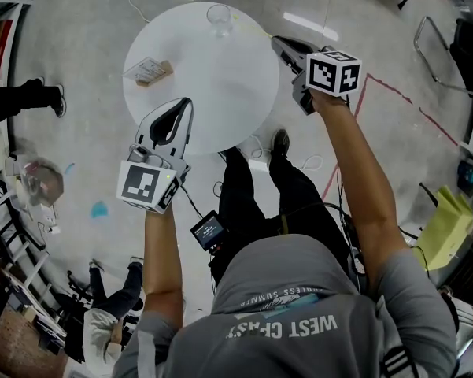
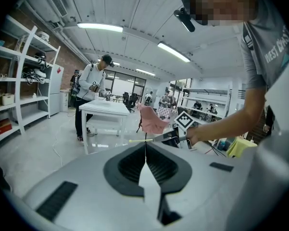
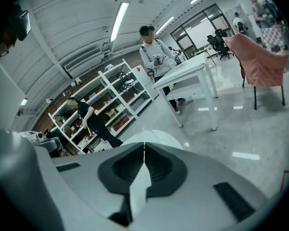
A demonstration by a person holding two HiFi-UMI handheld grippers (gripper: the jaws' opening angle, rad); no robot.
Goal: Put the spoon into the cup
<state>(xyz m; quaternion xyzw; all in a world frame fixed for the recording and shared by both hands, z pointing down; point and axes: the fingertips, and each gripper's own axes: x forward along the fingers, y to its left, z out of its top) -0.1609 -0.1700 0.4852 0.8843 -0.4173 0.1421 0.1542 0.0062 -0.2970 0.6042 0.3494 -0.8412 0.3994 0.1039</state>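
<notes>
Spoon (image 2: pixel 139 140) is clamped in the right gripper (image 1: pixel 277 41) jaws above the counter (image 1: pixel 212 93) edge. Its long axis points toward the cup (image 1: pixel 219 18), near its tip. Right hand is nearer. Left gripper (image 1: pixel 184 103) jaws are closed and empty.

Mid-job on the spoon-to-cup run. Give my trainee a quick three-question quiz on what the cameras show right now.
1. True or false: the spoon already stands in the cup.
2. The left gripper's jaws are: A) together with nothing between them; B) wide apart; C) closed on the cup.
3. Fill in: the right gripper is shut on the ____.

Key:
1. False. The spoon is held up in a gripper, outside the cup, which stands on the table.
2. A.
3. Spoon.
</notes>
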